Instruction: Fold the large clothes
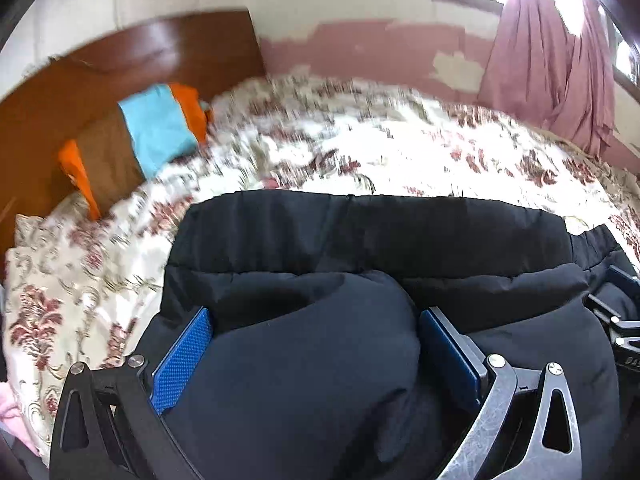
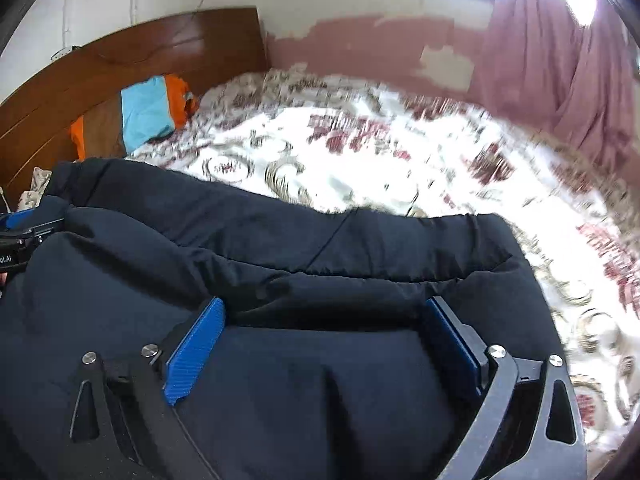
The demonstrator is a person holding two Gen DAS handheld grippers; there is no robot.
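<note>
On top of the big bed with the white and red flowery cover [image 1: 360, 148] lies a large puffy black jacket made of soft padded cloth [image 1: 360, 248], and it fills the part of the bed nearest to me. My left gripper [image 1: 316, 344] has its two blue bumpy pads [image 1: 184, 356] spread wide, and a fat bulge of the black jacket sits up between them. The cloth touches the pads on both sides, but I cannot tell if they are pinching it. My right gripper [image 2: 324, 344] is wide too, with its blue pads [image 2: 196, 356] far apart and a flatter piece of the same jacket [image 2: 320, 248] lying between them. A long soft fold runs across the jacket just past both grippers, and beyond that fold I see the far edge of the jacket with a thin seam in it. From my right gripper I can see a bit of my left gripper at the left side of the jacket, pressed into the cloth. Past the jacket, the flowery cover looks blurry. At the far left corner of the bed, a light blue, orange and brown cloth [image 2: 148, 116] leans on the shiny brown wooden headboard [image 2: 140, 52]. At the far right of the bed hangs a dusty pink curtain [image 1: 552, 60].
</note>
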